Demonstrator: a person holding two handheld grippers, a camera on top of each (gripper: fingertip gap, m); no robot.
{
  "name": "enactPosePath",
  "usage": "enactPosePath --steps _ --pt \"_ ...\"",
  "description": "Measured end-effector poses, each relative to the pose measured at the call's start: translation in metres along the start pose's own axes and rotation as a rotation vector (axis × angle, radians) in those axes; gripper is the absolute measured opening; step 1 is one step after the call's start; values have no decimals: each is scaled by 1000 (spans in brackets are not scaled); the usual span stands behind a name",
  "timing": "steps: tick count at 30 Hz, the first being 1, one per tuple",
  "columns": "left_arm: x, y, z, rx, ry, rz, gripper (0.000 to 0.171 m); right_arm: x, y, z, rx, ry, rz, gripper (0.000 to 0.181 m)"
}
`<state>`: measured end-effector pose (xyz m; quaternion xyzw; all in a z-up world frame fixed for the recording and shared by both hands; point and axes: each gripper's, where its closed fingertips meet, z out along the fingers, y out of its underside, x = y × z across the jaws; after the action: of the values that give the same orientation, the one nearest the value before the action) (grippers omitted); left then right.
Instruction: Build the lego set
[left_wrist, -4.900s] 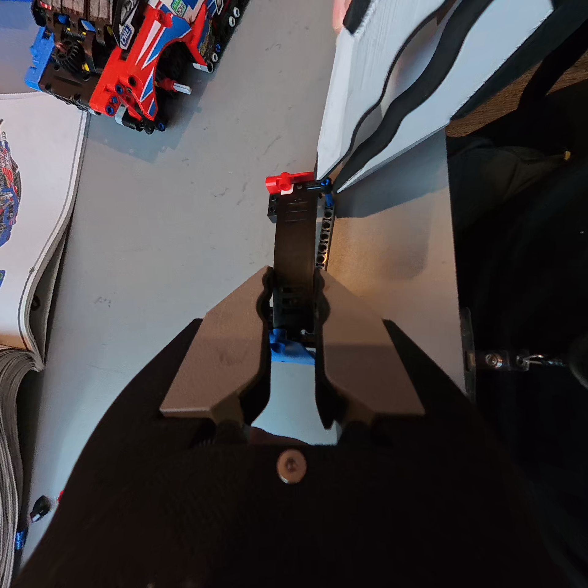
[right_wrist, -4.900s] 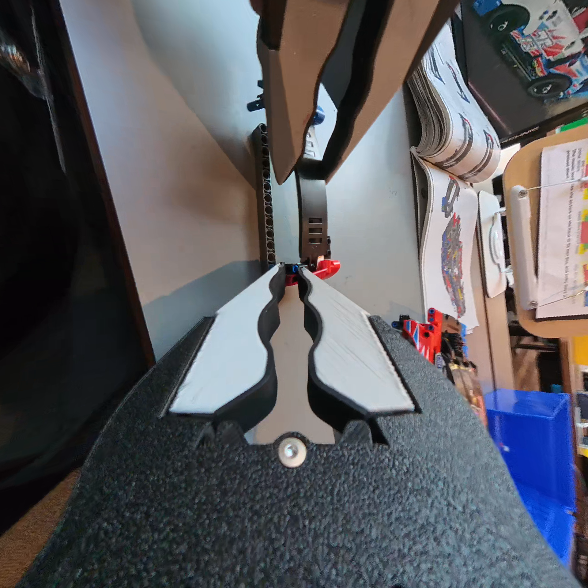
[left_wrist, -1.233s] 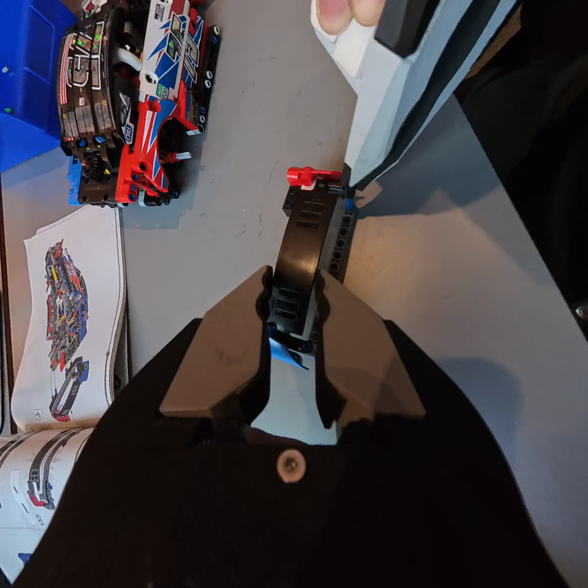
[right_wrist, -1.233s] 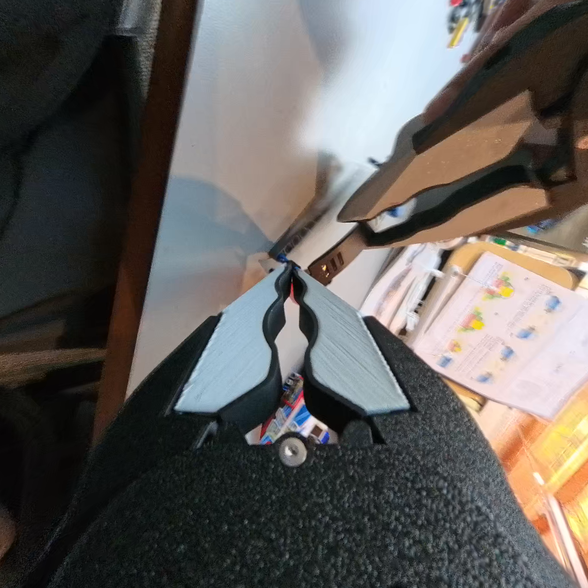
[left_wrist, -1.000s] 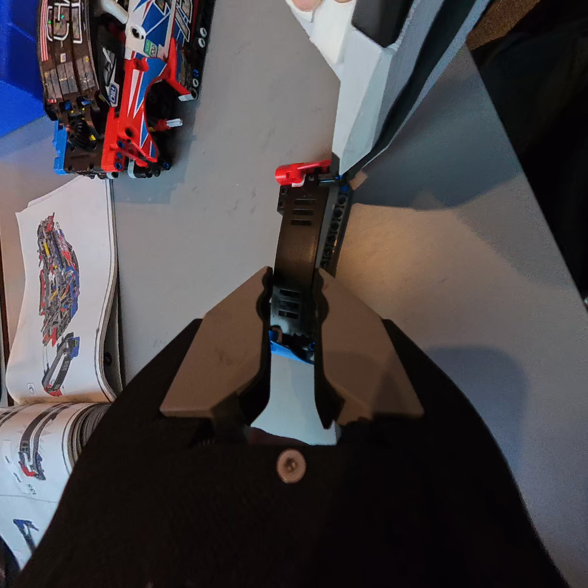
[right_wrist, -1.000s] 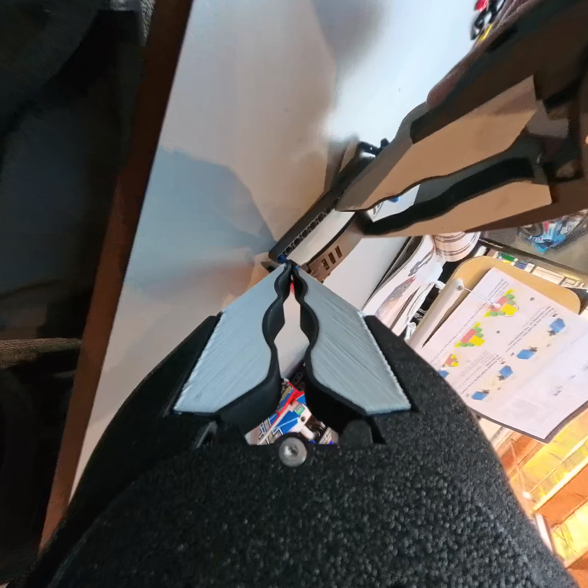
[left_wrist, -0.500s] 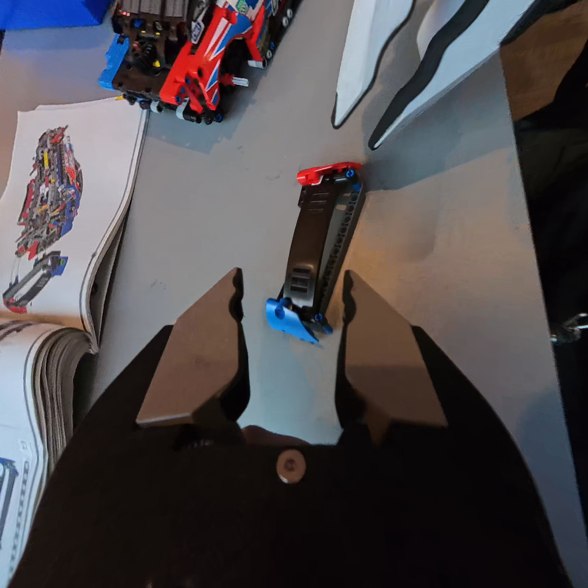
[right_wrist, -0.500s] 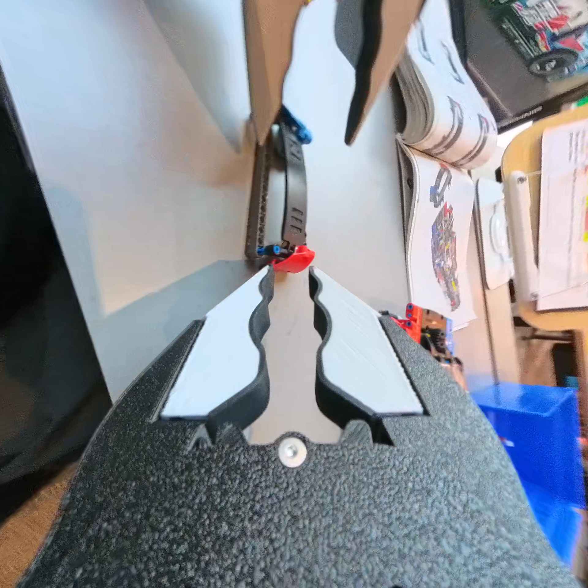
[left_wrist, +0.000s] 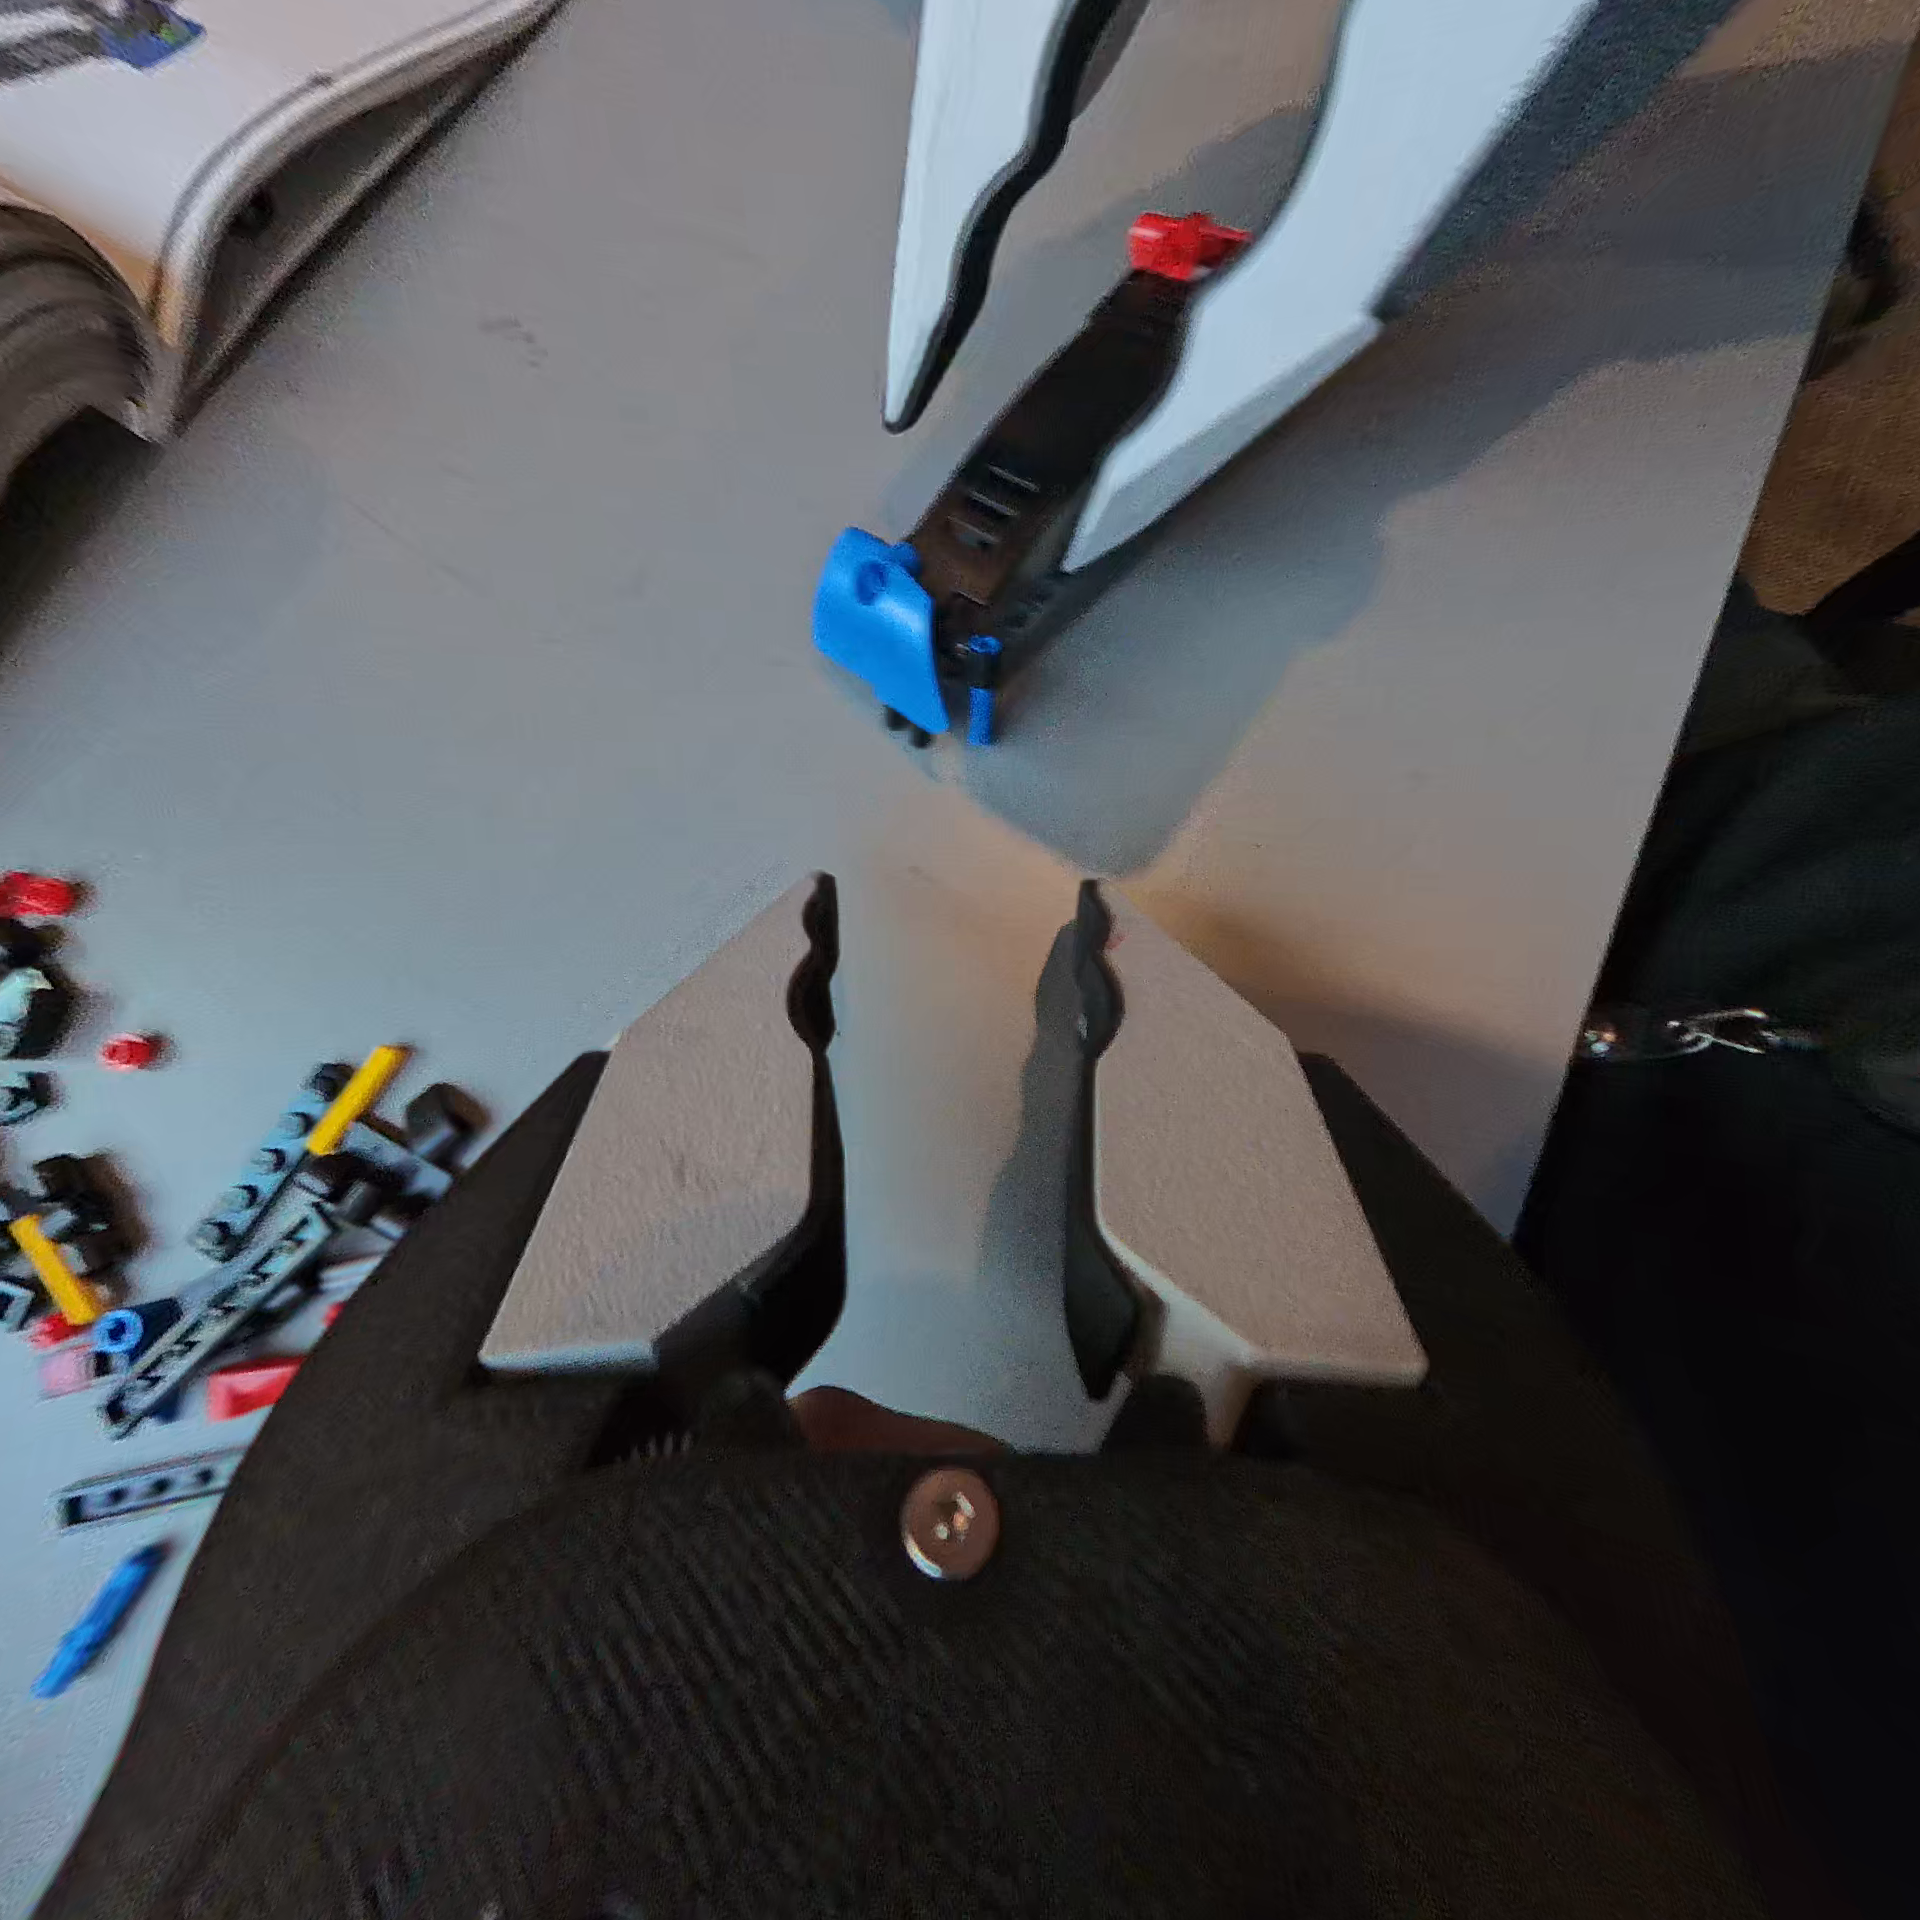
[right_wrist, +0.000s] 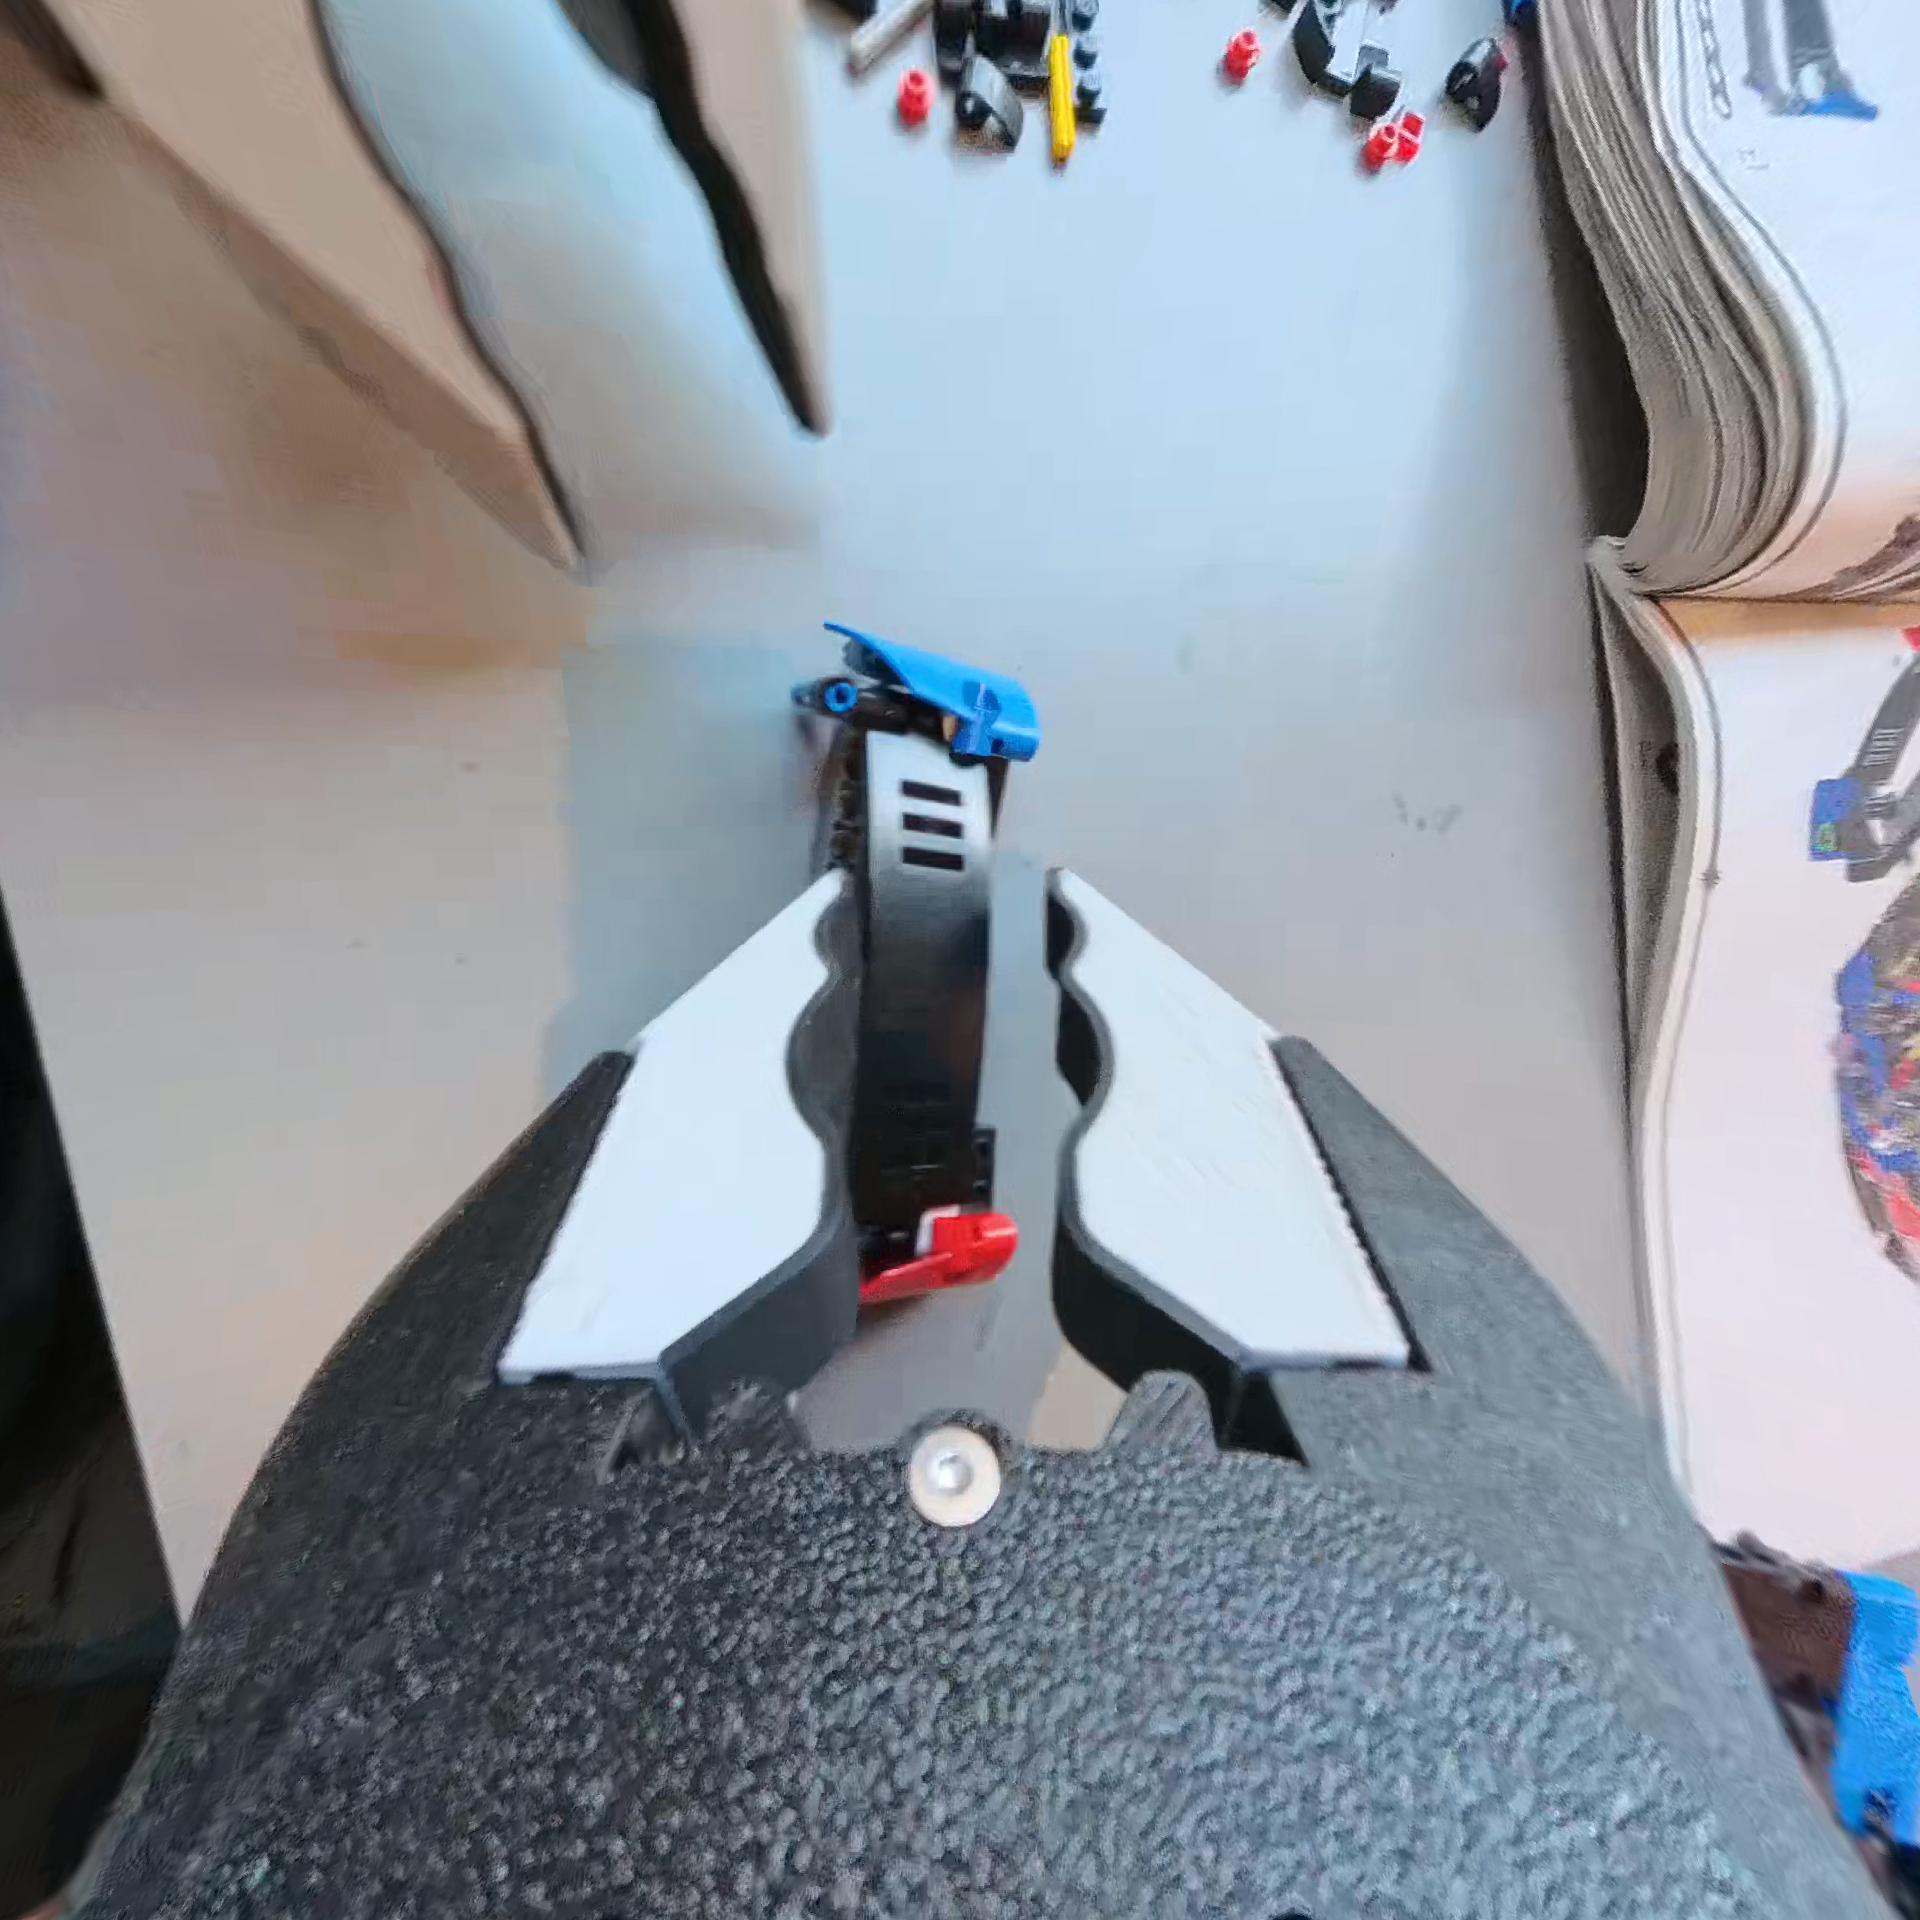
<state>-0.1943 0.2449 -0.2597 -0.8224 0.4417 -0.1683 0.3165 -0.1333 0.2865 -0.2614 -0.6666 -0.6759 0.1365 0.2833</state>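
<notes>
My right gripper (right_wrist: 945, 883) straddles the black lego panel (right_wrist: 920, 997) lying on the worktop (right_wrist: 1247, 623), jaws apart and not yet clamped, apparently readying a lift, while my left gripper (left_wrist: 951, 899) hangs back, jaws apart, empty.

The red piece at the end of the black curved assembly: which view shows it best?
The right wrist view: the red piece sits close up, lying between the open right claw's fingers. The left wrist view shows it only small, blurred and far off, at the black assembly's distant end.
</notes>
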Motion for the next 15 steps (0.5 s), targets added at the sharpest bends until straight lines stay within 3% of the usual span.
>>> enactPosePath --steps 1,4,12,15 --pt "4 3 1 4 12 -16 43 0 -1 1 5 -15 12 23" --pt "11 9 8 2 21 -58 43 4 -1 -2 39 -3 64 23" --pt "3 -29 27 156 66 -237 43 14 -8 -28 280 68 281 22" --pt "-5 -36 36 132 49 -142 35 16 0 -33 307 93 309 22"
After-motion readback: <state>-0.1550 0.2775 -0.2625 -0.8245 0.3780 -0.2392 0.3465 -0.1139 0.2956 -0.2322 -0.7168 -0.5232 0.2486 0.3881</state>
